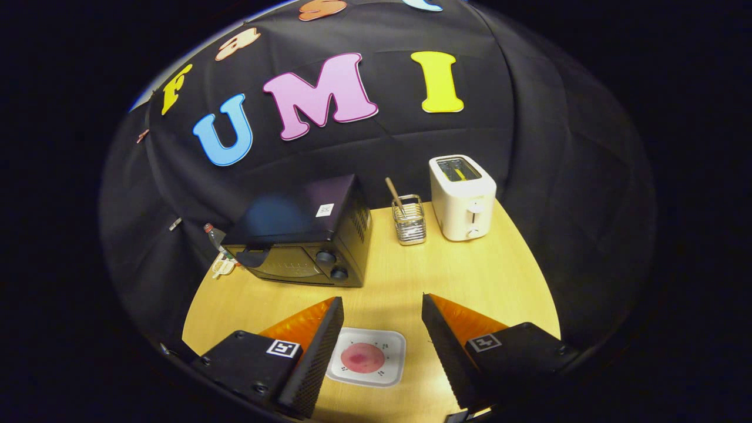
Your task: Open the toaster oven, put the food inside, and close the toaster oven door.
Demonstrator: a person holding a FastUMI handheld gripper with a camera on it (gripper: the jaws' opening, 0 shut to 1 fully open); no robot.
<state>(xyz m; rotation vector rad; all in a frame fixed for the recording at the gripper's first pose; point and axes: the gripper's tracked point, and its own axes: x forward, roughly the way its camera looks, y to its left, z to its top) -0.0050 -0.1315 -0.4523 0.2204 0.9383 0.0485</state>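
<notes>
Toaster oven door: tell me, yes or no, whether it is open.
No. The toaster oven door sits flush against its front, beyond the open gripper, which hovers over the plate of food.

Tongs (382, 305): spread textured wedge fingers, square tag markers, screws on black mounts

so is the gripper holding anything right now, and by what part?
Nothing is held. The gripper is open, its fingers apart above the table, with the plate of food seen between them, untouched.
</notes>
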